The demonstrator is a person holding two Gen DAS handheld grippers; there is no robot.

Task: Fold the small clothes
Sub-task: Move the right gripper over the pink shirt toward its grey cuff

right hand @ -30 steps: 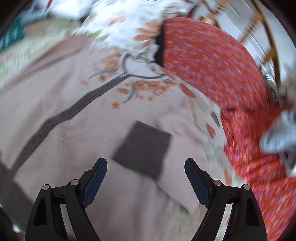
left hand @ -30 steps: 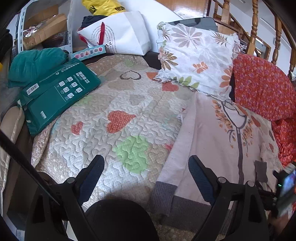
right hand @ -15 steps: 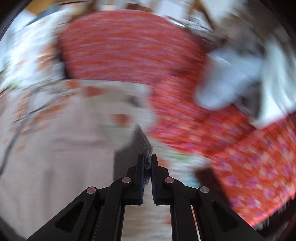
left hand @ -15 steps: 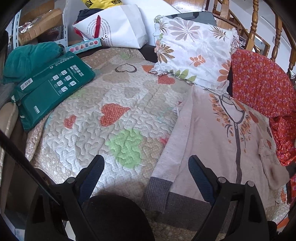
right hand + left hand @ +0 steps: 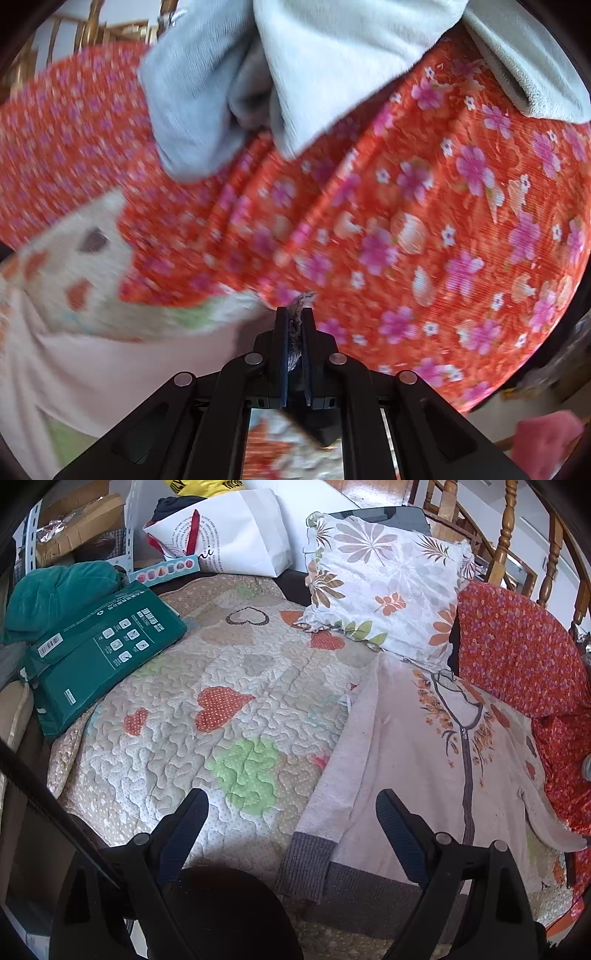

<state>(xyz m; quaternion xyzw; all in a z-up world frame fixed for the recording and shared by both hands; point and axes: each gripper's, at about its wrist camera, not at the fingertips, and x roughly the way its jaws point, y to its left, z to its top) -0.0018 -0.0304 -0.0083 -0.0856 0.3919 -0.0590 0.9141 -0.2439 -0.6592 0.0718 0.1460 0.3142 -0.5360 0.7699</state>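
Note:
A pale pink cardigan (image 5: 413, 753) with orange flower embroidery, a grey zip line and grey ribbed hem lies flat on the quilt (image 5: 221, 716), right of centre in the left wrist view. Its left sleeve runs down to a grey cuff (image 5: 306, 864). Its right sleeve (image 5: 550, 823) stretches out to the right edge. My left gripper (image 5: 291, 834) is open and empty, hovering above the left cuff and hem. My right gripper (image 5: 294, 317) is shut on the grey cuff (image 5: 295, 332) of the right sleeve, with pink sleeve fabric (image 5: 92, 369) trailing to its left.
A floral pillow (image 5: 384, 590) and red flowered cloth (image 5: 517, 646) lie behind and right of the cardigan. A green package (image 5: 99, 653) and teal cloth (image 5: 55, 594) sit at the left. Pale blue-grey fabric (image 5: 295, 74) hangs over the red cloth (image 5: 424, 221). Wooden railings (image 5: 506, 528) stand behind.
My right gripper closed on the right sleeve's grey cuff and pulled it out to the right, unfolding the sleeve off the cardigan. The left gripper stayed open, shifting slightly.

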